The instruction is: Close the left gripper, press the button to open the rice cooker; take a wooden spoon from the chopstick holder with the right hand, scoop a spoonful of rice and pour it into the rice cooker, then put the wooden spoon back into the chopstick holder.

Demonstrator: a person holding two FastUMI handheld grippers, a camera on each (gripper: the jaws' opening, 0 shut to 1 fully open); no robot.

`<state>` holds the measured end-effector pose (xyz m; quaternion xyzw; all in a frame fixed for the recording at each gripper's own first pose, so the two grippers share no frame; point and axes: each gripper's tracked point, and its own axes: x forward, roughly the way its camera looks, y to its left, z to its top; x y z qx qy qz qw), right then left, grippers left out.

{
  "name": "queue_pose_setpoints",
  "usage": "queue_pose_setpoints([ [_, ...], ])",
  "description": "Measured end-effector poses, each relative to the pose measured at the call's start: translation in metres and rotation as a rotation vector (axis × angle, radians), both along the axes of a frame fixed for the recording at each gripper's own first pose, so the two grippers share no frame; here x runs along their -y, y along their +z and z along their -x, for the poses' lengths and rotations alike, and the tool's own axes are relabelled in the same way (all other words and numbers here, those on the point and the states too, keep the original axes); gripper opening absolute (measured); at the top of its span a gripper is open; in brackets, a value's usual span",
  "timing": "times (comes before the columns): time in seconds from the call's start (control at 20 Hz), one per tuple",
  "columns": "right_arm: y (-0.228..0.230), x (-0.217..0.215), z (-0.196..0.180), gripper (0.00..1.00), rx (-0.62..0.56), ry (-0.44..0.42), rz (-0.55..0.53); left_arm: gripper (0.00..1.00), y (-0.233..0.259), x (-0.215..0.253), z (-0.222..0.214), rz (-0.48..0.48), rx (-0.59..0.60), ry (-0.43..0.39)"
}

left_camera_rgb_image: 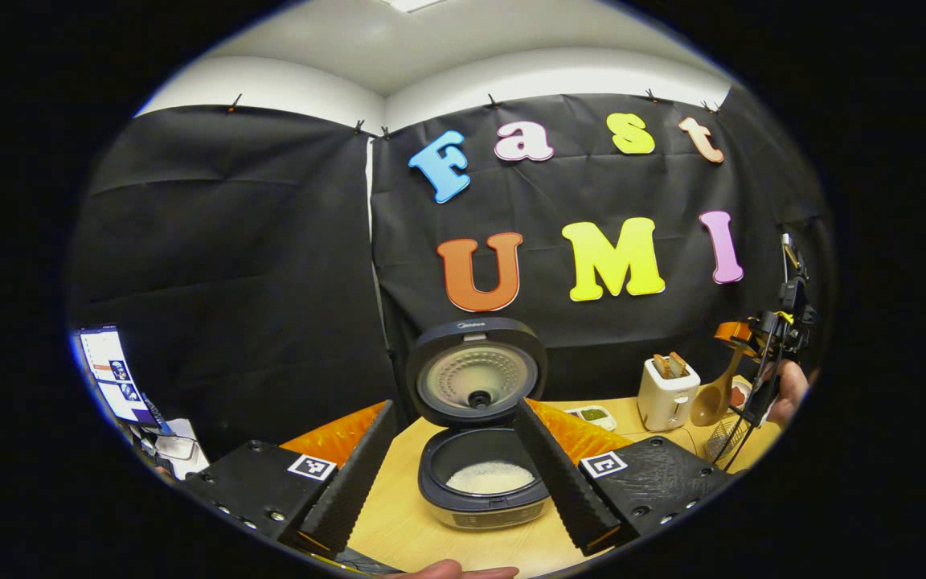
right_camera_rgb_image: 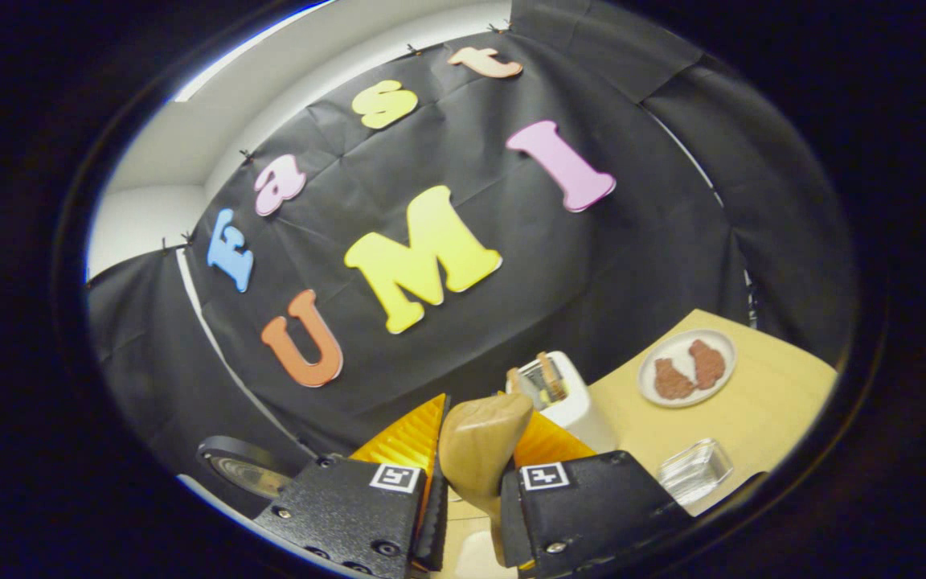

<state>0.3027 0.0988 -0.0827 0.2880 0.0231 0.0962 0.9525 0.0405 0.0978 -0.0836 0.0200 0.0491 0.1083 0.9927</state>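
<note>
Right hand-held gripper [right_camera_rgb_image: 467, 490] clamping wooden spoon [right_camera_rgb_image: 483, 442], wooden table [right_camera_rgb_image: 760, 410], black cloth wall [right_camera_rgb_image: 656, 241]

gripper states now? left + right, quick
Left gripper: open, holding nothing, facing the open dark rice cooker.
Right gripper: closed on the pale wooden spoon, bowl end up.

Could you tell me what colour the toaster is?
Cream white toaster, clearest in the left gripper view.
</note>
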Motion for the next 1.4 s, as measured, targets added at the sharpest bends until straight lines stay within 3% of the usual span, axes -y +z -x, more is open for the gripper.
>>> queue_pose_setpoints([
  [0.2,-0.03,0.08,-0.014,0.32,-0.026,-0.1,0.036,0.95,0.001,0.022,-0.008,-0.003,-0.008,-0.03],
  [0.4,-0.054,0.109,-0.023,0.32,-0.059,-0.121,0.024,0.95,0.004,0.04,-0.016,-0.01,-0.012,-0.044],
  [1.15,-0.164,0.113,-0.045,0.33,-0.165,-0.131,0.033,0.95,-0.001,0.054,-0.02,-0.079,-0.037,-0.07],
  [1.4,-0.171,0.113,-0.042,0.33,-0.188,-0.131,0.055,0.95,0.0,0.057,-0.02,-0.08,-0.035,-0.08],
])
